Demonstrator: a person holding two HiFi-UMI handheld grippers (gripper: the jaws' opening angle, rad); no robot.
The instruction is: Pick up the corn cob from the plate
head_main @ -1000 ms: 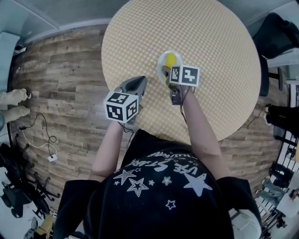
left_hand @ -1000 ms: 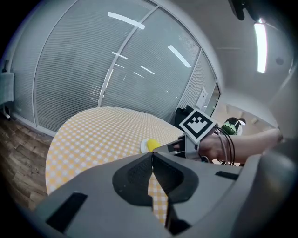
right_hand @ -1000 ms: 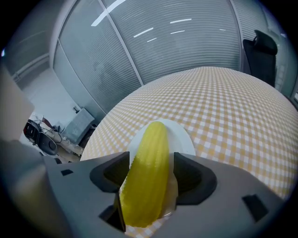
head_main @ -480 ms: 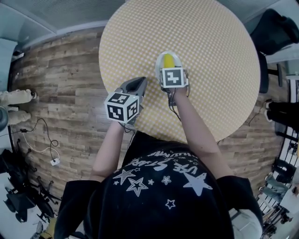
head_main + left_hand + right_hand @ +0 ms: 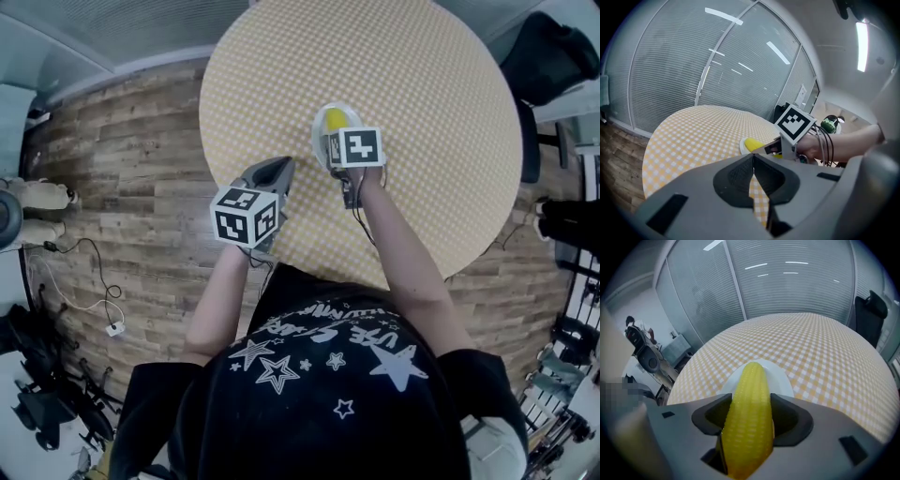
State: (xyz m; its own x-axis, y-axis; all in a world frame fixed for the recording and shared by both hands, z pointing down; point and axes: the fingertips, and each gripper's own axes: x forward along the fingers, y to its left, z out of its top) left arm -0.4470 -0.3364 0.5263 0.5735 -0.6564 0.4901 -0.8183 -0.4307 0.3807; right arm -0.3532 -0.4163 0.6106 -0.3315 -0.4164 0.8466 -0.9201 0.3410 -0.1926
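Observation:
A yellow corn cob (image 5: 747, 418) lies lengthwise between the jaws of my right gripper (image 5: 749, 427), which is shut on it. The cob's far tip reaches over a small white plate (image 5: 782, 379) on the round yellow-checked table (image 5: 422, 75). In the head view the corn cob (image 5: 336, 119) pokes out beyond the right gripper (image 5: 335, 141) above the plate (image 5: 318, 133). Whether the cob still rests on the plate I cannot tell. My left gripper (image 5: 272, 173) hovers near the table's front-left edge, shut and empty. From the left gripper view its tips (image 5: 753, 160) meet, with the cob (image 5: 752, 144) beyond them.
Wooden floor (image 5: 131, 141) surrounds the table. A black chair (image 5: 548, 56) stands at the right, and cables (image 5: 84, 272) and stands lie at the left. The person's black shirt (image 5: 328, 394) fills the bottom of the head view.
The right gripper has shifted a little over the plate and turned its marker cube; the corn stays between its jaws. The left gripper has held still.

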